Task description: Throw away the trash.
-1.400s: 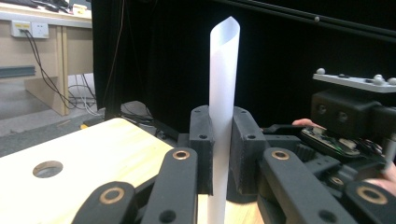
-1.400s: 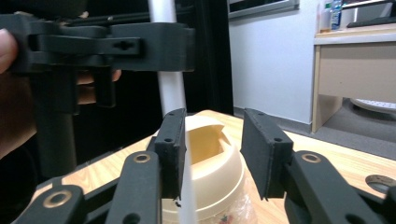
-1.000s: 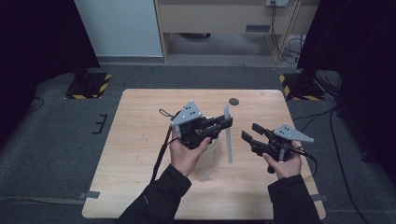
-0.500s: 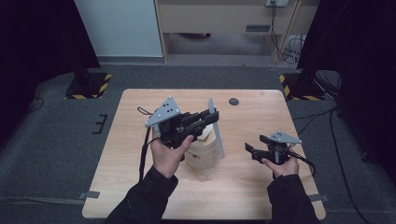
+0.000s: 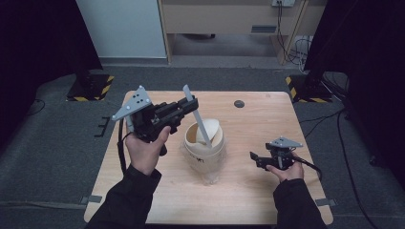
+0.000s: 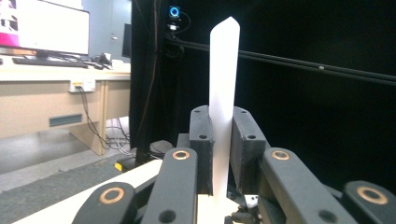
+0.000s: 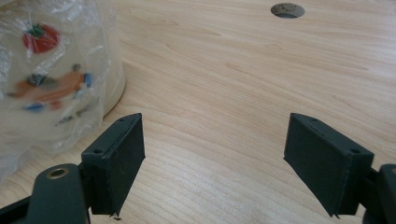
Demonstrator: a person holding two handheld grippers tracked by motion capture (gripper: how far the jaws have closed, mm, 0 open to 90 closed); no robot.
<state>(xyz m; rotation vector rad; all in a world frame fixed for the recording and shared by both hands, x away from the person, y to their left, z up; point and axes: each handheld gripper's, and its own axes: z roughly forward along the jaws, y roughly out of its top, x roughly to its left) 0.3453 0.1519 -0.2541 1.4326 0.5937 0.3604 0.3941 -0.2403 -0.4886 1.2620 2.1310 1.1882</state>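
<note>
So the thing being handled is a long flat white stick point(image 5: 196, 116), kind of a spatula blade with a pointed tip, and the left gripper point(image 5: 190, 106) has its jaws clamped right on it. In the left gripper view the stick point(image 6: 223, 93) stands straight up between the two black jaws. From above it leans down into the open mouth of a cream-coloured cup point(image 5: 205, 149) that sits mid-table in crinkly clear plastic wrap point(image 5: 210, 175). Compared to a second ago, the left hand has swung leftward and tilted the stick, and the right gripper point(image 5: 254, 158) has dropped low by the table's point(image 5: 267, 200) right side; its jaws have just been opening and stand apart with nothing between them. Count: one stick, one cup, two grippers, one round hole point(image 5: 239, 103) in the tabletop.
</note>
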